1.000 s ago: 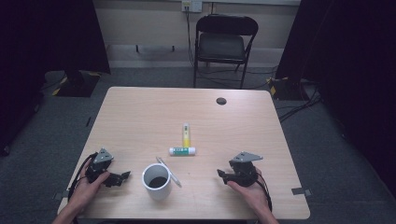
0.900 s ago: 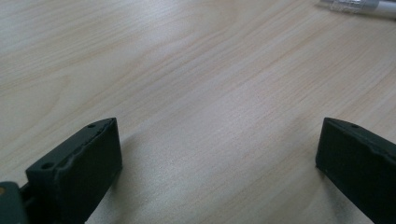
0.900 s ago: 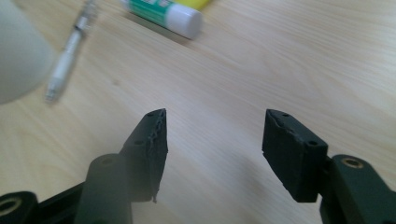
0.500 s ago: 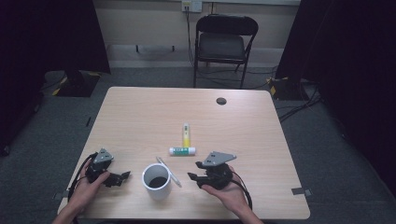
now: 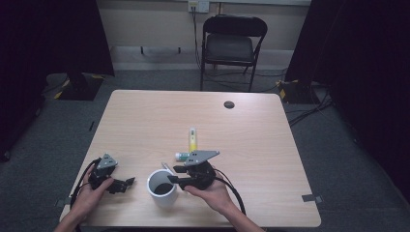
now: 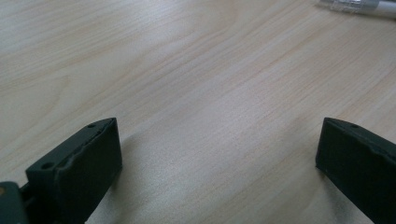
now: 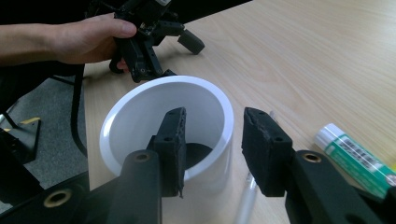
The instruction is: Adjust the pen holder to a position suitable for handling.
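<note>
Room: dark curtains on both sides, one black folding chair (image 5: 231, 46) against the back wall, grey floor with cables.
Surface: one light wooden table (image 5: 145, 121); a small dark round disc (image 5: 229, 104) lies near its far edge, right of centre.
Left gripper (image 5: 126, 183): near the table's near-left corner, held low in the person's left hand; jaws spread wide over bare wood, nothing between them.
Cup: one white cup (image 5: 162, 188) stands upright near the near edge, between the two grippers; dark inside, and what it holds I cannot tell.
Clear pen: one pen (image 7: 246, 200) lies flat just right of the cup, by its base.
Right gripper (image 5: 173, 175): at the cup's right rim; in the right gripper view one jaw stands inside the cup and the other outside, straddling the wall. The jaws have just been closing, with the rim between them; the pads do not yet press on it.
Glue sticks: two, one yellow (image 5: 192, 139) lying toward the table's middle, one green-labelled (image 7: 356, 157) lying just right of the cup.
Step, as I judge it: a rim pinch on the cup.
Risk: a one-sided rim pinch could tip or swing the cup if it is lifted.
Risk: the outer jaw is close to the pen and could knock it rolling.
Risk: closing off-square could let the smooth wall slip out.
</note>
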`<action>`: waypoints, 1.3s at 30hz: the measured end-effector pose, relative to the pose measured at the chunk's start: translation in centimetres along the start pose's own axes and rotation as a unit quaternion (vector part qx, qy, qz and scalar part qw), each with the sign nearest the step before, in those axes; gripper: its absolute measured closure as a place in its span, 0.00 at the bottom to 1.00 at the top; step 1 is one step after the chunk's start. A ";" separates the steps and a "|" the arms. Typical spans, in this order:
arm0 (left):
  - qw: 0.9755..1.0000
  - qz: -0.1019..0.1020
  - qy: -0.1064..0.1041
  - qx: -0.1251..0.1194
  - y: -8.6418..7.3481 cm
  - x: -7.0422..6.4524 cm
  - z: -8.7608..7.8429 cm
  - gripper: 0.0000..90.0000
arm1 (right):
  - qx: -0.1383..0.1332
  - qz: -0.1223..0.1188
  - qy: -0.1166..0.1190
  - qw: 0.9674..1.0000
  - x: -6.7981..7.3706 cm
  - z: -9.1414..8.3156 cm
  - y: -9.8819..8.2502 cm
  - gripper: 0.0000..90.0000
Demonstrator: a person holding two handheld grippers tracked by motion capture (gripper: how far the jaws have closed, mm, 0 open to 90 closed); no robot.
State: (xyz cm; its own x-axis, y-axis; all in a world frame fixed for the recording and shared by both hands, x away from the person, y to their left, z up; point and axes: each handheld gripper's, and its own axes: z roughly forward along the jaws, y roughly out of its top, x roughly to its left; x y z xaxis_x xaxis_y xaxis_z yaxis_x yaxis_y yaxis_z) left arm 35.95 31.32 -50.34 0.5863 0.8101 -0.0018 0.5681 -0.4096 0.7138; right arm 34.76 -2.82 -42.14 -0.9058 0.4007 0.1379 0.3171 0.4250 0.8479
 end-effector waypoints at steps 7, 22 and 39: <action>1.000 0.000 0.000 0.000 0.0 0.0 0.0 0.00 | 0.014 0.000 0.002 1.000 0.0 1.1 -0.1 0.70; 1.000 0.000 0.000 0.001 0.0 0.0 0.0 0.00 | 0.027 -0.009 0.003 1.000 0.2 1.0 -0.4 0.81; 1.000 0.000 0.000 0.000 0.0 0.0 0.0 0.00 | 0.045 -0.026 0.005 0.999 0.4 -2.3 -1.9 0.88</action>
State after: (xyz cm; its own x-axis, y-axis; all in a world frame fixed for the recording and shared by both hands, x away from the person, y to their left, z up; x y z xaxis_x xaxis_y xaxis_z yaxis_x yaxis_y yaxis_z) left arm 35.95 31.31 -50.35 0.5858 0.8104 -0.0021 0.5682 -0.4089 0.7141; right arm 33.12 -5.30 -42.56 -0.9243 0.3683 0.1003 0.2930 0.5162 0.8048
